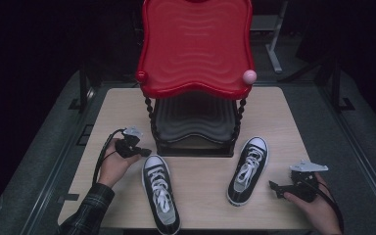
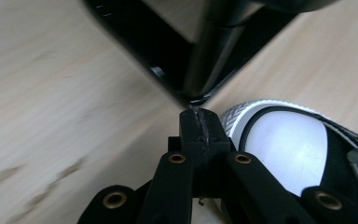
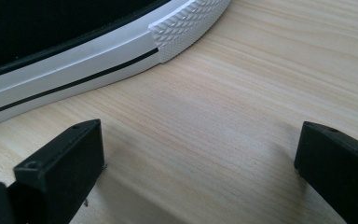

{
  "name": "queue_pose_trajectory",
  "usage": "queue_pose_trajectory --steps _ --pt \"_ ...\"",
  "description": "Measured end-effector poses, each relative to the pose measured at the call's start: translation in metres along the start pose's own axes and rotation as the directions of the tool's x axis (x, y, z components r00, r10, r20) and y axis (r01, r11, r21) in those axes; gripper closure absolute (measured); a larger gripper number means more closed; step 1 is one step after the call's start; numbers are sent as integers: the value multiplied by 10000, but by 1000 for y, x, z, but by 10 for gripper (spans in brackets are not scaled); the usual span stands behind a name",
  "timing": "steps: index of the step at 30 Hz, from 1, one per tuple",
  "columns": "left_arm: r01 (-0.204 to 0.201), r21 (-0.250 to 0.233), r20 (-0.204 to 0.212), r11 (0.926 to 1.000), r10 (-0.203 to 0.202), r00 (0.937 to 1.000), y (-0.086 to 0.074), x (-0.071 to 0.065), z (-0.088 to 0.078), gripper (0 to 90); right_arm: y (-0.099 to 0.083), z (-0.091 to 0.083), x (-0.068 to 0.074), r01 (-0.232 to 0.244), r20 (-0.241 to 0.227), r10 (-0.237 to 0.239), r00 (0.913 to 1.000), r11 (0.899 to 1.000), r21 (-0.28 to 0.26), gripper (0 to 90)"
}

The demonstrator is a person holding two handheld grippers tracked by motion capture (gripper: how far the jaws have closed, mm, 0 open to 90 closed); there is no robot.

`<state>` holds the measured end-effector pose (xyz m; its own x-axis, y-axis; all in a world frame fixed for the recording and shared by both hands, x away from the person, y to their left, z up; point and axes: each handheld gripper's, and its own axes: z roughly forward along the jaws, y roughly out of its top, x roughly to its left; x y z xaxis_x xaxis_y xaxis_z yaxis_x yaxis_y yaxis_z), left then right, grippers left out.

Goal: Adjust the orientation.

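Jaws of the left gripper (image 2: 199,122) are pressed flat together with nothing between them, matte black plastic with brass-ringed pivots, their tip just short of the glossy black base corner of the rack (image 2: 186,70); at its three o'clock in the left gripper view lies the smooth white rubber toe cap of the left shoe (image 2: 284,149), edged by a ribbed bumper. Seen from the high view, that left gripper (image 1: 144,152) sits at the shoe's eleven o'clock, just beside the toe. The right gripper (image 3: 200,154) stands wide apart, blocky black pads hovering over bare pale wood-grain table (image 3: 242,116), with the right shoe (image 3: 98,60) at eleven o'clock, its white sidewall striped black and its toe bumper diamond-knurled. In the high view the right gripper (image 1: 275,186) lies at four o'clock of that shoe (image 1: 247,169), near its heel. Both black canvas sneakers carry white laces. Behind them rises the rack's rippled red top tray (image 1: 196,46) on beaded black posts.
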<state>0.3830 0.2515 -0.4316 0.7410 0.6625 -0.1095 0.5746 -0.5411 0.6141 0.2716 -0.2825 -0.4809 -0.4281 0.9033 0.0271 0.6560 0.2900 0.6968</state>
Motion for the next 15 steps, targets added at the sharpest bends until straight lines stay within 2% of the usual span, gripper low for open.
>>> queue_pose_trajectory --steps 1,3,4,5,7,8,10,12,13,15 --pt "-71 34 -76 10000 71 9999 1 -1 0 900 0 0 0 3 -2 -3 10000 10000 -1 9" --pt "17 -160 98 9999 -16 10000 1 0 -2 900 0 0 0 18 -6 -18 10000 10000 -5 9" --pt "51 -333 -48 9994 -53 10000 -1 2 -9 900 0 0 0 27 -19 -27 10000 10000 -4 9" --pt "51 -333 -48 9994 -53 10000 -1 2 -9 900 0 0 0 36 -20 -36 10000 10000 -4 9" --pt "137 -492 -75 9987 -140 9999 -9 0 -26 900 0 0 0 47 -28 -47 10000 10000 -5 9" --pt "137 -492 -75 9987 -140 9999 -9 0 -26 900 0 0 0 47 -28 -47 10000 10000 -5 9" --pt "85 -476 -162 9988 -93 9998 -17 -4 -37 900 0 0 0 49 -33 -49 10000 10000 -4 9" --pt "89 -492 -101 9987 -94 9999 -27 -12 -46 900 0 0 0 53 -35 -53 10000 10000 -4 9" --pt "-83 -319 -112 9995 80 9999 -38 -22 -51 900 0 0 0 58 -39 -58 10000 10000 -2 9" --pt "-251 -32 9 9997 251 9997 -48 -33 -54 900 0 0 0 62 -41 -62 10000 10000 3 9"
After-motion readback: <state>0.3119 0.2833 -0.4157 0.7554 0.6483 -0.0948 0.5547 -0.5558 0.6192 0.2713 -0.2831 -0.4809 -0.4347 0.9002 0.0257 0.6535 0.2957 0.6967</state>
